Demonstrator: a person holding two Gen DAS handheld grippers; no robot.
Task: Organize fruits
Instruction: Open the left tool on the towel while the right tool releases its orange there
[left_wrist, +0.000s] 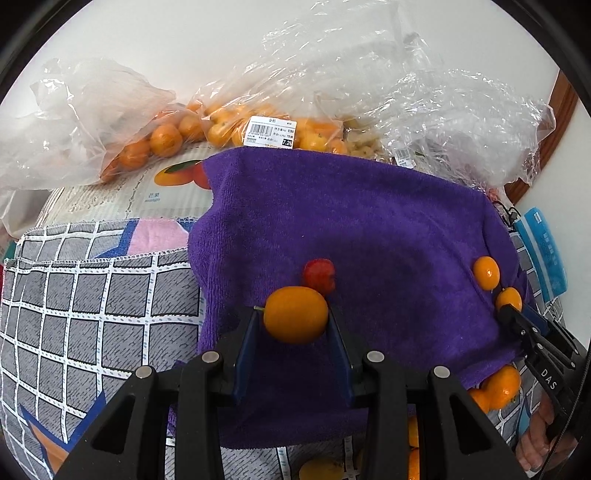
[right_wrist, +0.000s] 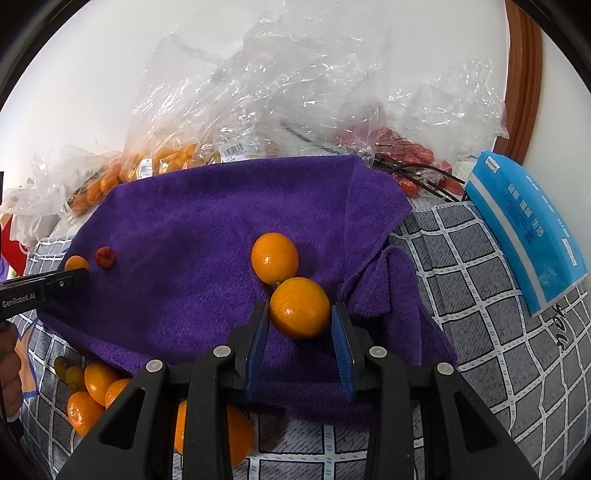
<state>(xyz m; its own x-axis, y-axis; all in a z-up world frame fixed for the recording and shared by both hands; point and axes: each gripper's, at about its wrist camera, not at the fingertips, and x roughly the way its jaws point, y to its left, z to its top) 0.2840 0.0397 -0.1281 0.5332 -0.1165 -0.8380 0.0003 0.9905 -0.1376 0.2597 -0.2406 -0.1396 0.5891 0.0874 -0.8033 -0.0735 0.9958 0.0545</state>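
Kumquats: small, light, round, slick-skinned, bruise easy; left gripper (left_wrist: 295, 325) clamped on one (left_wrist: 295, 314) across its middle, right gripper (right_wrist: 300, 325) clamped on another (right_wrist: 300, 308), w/ gentle squeeze best.

A cloth-covered table against a plain white wall

Beyond the tongs, the white wall (right_wrist: 92, 55) fills the far side under even, soft light. A curved brown wooden frame (right_wrist: 522, 74) stands far right. A grey checked tablecloth (left_wrist: 92, 295) spreads beside and beneath the tongs.
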